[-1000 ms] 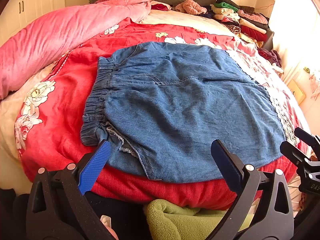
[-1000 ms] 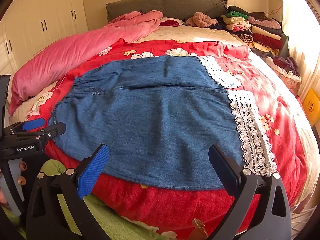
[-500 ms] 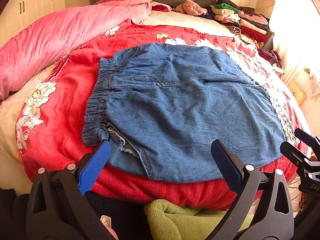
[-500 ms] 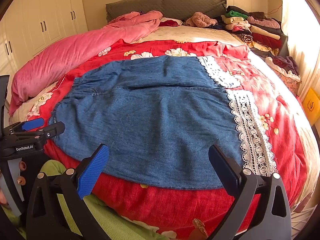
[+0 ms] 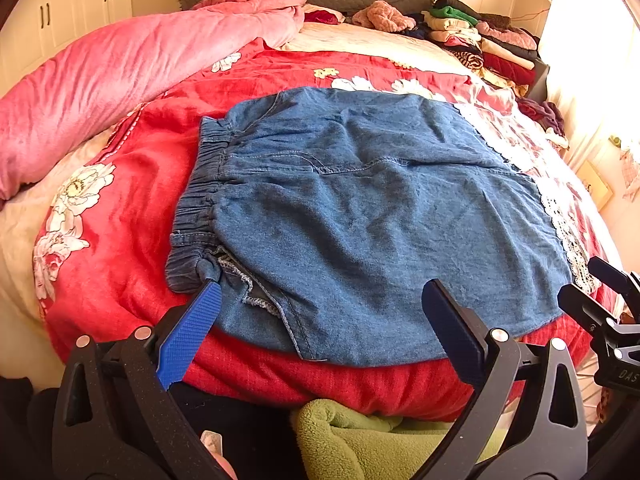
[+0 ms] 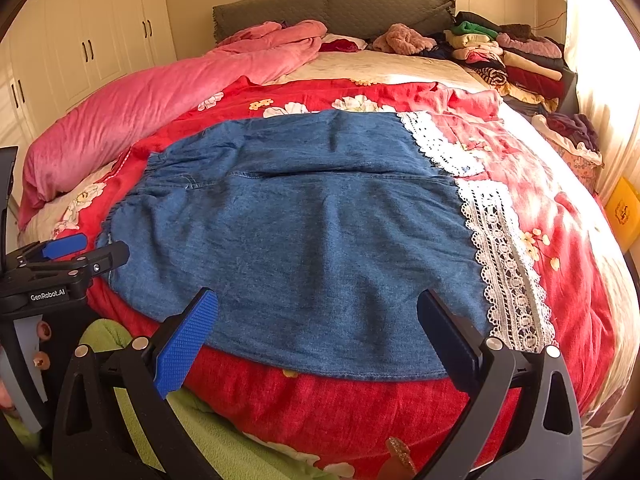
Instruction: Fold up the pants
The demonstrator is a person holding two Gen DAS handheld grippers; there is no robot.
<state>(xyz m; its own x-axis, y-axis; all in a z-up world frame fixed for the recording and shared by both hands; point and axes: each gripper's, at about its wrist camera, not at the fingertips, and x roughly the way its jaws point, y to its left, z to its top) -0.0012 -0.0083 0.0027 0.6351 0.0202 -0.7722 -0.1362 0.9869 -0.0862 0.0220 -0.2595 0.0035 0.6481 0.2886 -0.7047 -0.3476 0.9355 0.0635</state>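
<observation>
"GenRobot.AI" on the left hand-held gripper point(image 6: 60, 256); both hand-held grippers wide, empty, over denim pants point(image 6: 304, 240).

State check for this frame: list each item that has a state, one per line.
denim pants: laid flat on the bed, folded in half, elastic waistband at left, lace hems at right
left gripper: open, holding nothing, near the pants' near edge
right gripper: open, holding nothing
pink duvet: bunched along the bed's left side
clothes stack: folded, piled at far right
wardrobe doors: shut
</observation>
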